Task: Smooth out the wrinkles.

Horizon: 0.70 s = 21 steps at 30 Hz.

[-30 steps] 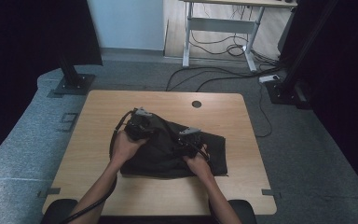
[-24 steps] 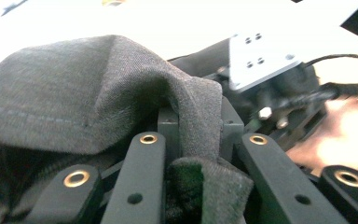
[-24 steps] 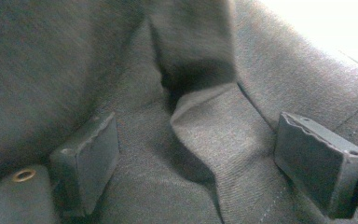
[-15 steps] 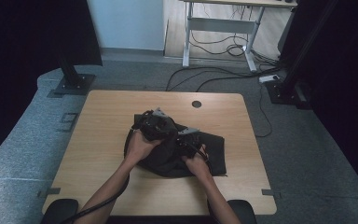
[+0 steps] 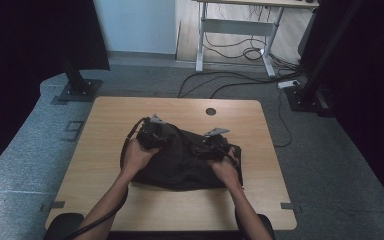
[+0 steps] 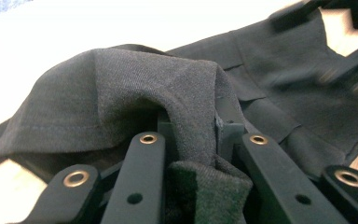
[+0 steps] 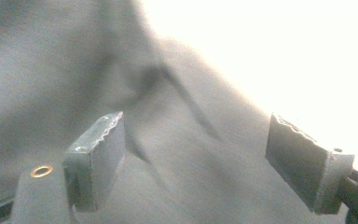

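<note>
Cloth, a dark grey garment (image 5: 182,162), lies crumpled in the middle of the wooden worktop (image 5: 105,150), a little toward the person's edge. The left hand-held gripper (image 5: 152,134) rests on the garment's far left part, its jaws clamped on a raised fold of the fabric (image 6: 193,140). The right hand-held gripper (image 5: 211,146) sits over the garment's right part; its jaws stand wide apart and have just been closing, with blurred cloth (image 7: 186,158) lying between them, unpinched.
</note>
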Each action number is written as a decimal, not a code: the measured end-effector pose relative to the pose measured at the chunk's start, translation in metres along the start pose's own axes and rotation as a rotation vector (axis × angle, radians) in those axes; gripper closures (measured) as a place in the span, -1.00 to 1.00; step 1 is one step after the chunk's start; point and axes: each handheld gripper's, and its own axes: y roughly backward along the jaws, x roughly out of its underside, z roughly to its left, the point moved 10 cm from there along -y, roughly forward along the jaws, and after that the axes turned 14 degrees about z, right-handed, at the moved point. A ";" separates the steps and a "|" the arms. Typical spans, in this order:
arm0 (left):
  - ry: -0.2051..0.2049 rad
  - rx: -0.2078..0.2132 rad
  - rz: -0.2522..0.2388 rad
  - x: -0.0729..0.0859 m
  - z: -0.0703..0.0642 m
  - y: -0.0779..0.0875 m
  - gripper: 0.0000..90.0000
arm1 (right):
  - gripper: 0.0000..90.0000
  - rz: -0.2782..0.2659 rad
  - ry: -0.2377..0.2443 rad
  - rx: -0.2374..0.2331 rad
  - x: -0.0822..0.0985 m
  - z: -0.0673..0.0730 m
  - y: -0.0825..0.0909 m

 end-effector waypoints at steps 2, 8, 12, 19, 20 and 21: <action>0.004 -0.002 0.002 0.002 0.002 0.000 0.71 | -0.50 0.015 -0.028 0.027 0.012 -0.018 0.007; 0.006 -0.007 0.004 0.001 0.003 0.001 0.71 | -0.23 0.103 -0.112 0.077 0.068 -0.060 0.003; 0.007 -0.010 0.006 0.002 0.004 0.002 0.71 | -0.01 0.143 -0.127 0.086 0.086 -0.068 -0.008; 0.003 -0.025 -0.010 -0.003 0.006 0.011 0.71 | 0.13 0.120 -0.181 0.033 0.082 -0.063 -0.014; 0.000 -0.031 -0.015 -0.005 0.005 0.013 0.71 | 0.14 0.120 -0.177 0.032 0.079 -0.060 -0.015; -0.008 -0.037 -0.018 -0.008 0.004 0.016 0.71 | 0.16 0.118 -0.169 0.029 0.077 -0.056 -0.017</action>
